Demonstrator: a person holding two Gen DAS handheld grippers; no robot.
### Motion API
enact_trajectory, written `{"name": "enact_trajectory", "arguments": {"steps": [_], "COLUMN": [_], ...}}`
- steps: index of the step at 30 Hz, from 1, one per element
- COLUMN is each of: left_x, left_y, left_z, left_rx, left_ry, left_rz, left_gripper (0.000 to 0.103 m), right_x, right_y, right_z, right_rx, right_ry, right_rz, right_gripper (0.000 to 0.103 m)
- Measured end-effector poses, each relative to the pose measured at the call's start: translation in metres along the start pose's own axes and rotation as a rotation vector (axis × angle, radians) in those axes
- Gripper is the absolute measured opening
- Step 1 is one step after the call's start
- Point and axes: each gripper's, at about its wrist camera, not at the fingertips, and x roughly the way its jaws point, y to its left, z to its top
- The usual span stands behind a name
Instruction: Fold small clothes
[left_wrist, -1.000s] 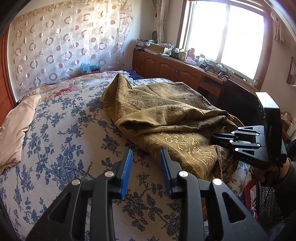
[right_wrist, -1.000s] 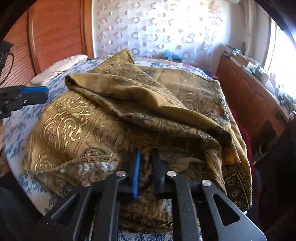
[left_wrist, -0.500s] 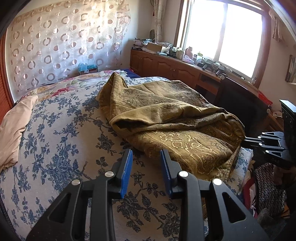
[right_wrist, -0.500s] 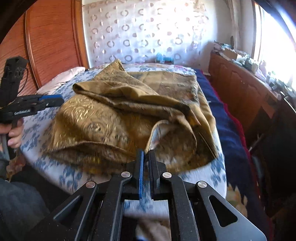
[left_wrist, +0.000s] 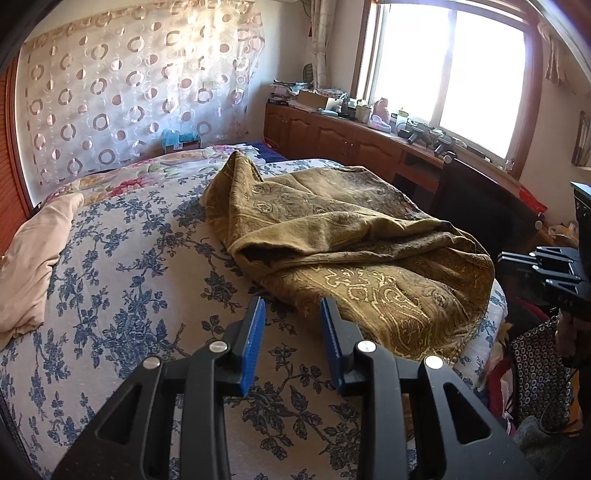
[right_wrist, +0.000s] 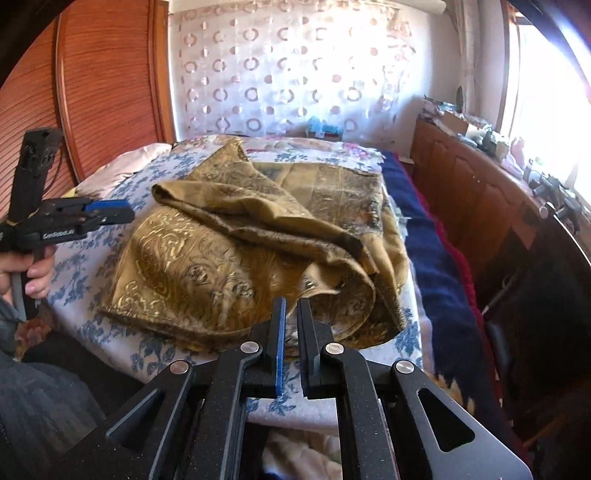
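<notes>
A gold-brown patterned cloth (left_wrist: 351, 254) lies crumpled and partly folded on the bed; it also shows in the right wrist view (right_wrist: 258, 254). My left gripper (left_wrist: 293, 317) is open and empty, just short of the cloth's near left edge. My right gripper (right_wrist: 291, 314) is nearly shut with a narrow gap and holds nothing, pulled back off the cloth's near right corner. The right gripper shows at the right edge of the left wrist view (left_wrist: 546, 269), and the left gripper at the left of the right wrist view (right_wrist: 107, 212).
The bed has a blue-floral sheet (left_wrist: 129, 280) and a pink pillow (left_wrist: 33, 258) at its head. A dark blue blanket (right_wrist: 428, 258) runs along the bed's right side. A wooden cabinet (left_wrist: 351, 140) with clutter stands under the window. A wooden wardrobe (right_wrist: 92, 85) is at the left.
My right gripper let go of the cloth and drew back from the bed. The cloth's lifted corner dropped onto the bed. My left gripper stayed open, nearly still.
</notes>
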Motion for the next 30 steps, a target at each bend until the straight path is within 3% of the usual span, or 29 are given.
{"name": "enact_trajectory", "arguments": {"steps": [12, 15, 19, 27, 30], "left_x": [-0.002, -0.003, -0.006, -0.015, -0.018], "left_y": [0.001, 0.004, 0.007, 0.022, 0.028], "left_z": [0.0, 0.0, 0.0, -0.001, -0.001], "left_rx": [-0.007, -0.009, -0.015, -0.05, -0.062], "left_ry": [-0.004, -0.008, -0.016, -0.036, -0.042], "left_rz": [0.012, 0.016, 0.03, 0.06, 0.07], "left_gripper": [0.029, 0.029, 0.029, 0.029, 0.029], "right_x": [0.006, 0.008, 0.02, 0.053, 0.067], "right_y": [-0.004, -0.001, 0.008, 0.036, 0.051], "right_z": [0.017, 0.022, 0.034, 0.072, 0.089], "right_rx": [0.004, 0.001, -0.021, -0.094, -0.125], "right_ry": [-0.034, -0.048, -0.044, -0.044, -0.038], "right_rz": [-0.008, 0.005, 0.026, 0.118, 0.163], "right_gripper": [0.01, 0.018, 0.044, 0.051, 0.061]}}
